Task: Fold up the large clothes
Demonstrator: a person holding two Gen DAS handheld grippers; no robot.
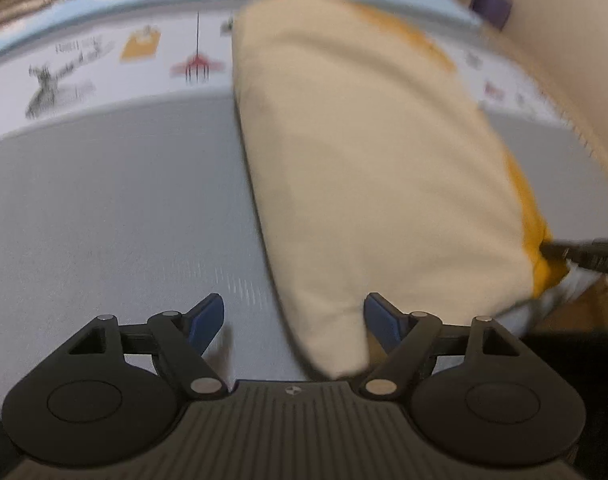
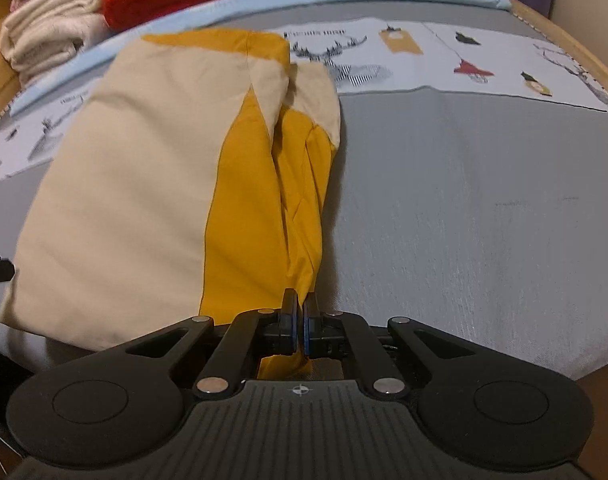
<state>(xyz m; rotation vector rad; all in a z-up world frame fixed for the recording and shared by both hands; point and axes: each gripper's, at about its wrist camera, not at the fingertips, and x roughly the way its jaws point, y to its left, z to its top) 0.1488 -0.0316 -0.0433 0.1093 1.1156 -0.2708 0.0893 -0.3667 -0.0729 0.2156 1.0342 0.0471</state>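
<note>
Left tongs [image 1: 294,320] first: my jaws stand wide apart, holding nothing. Near corner of the cream-and-mustard garment [image 1: 368,168] lies between the blue pads [image 1: 206,320], closer to the right-hand one, not pinched. Garment runs away from me in a long folded strip across the grey bedcover [image 1: 104,208], its far end over the printed band [image 1: 104,60]. View is motion-blurred, edges soft. At the right edge a dark tip of my other tool touches the mustard hem

Right wrist view: right tongs [image 2: 300,324] closed on the mustard corner of the garment [image 2: 124,168], cloth bunched between the pads and poking out below them. Cream panel lies flat to the left, mustard part rumpled in long creases toward my grip. Pile of white and red laundry [image 2: 104,8] well apart at the far left

Judgement: a lengthwise fold is done, a crosswise fold comes next. To do it well, I seat the cream corner deep between the left pads before closing, then lift both near corners level and together, keeping the near edge taut so the mustard creases pull out
</note>
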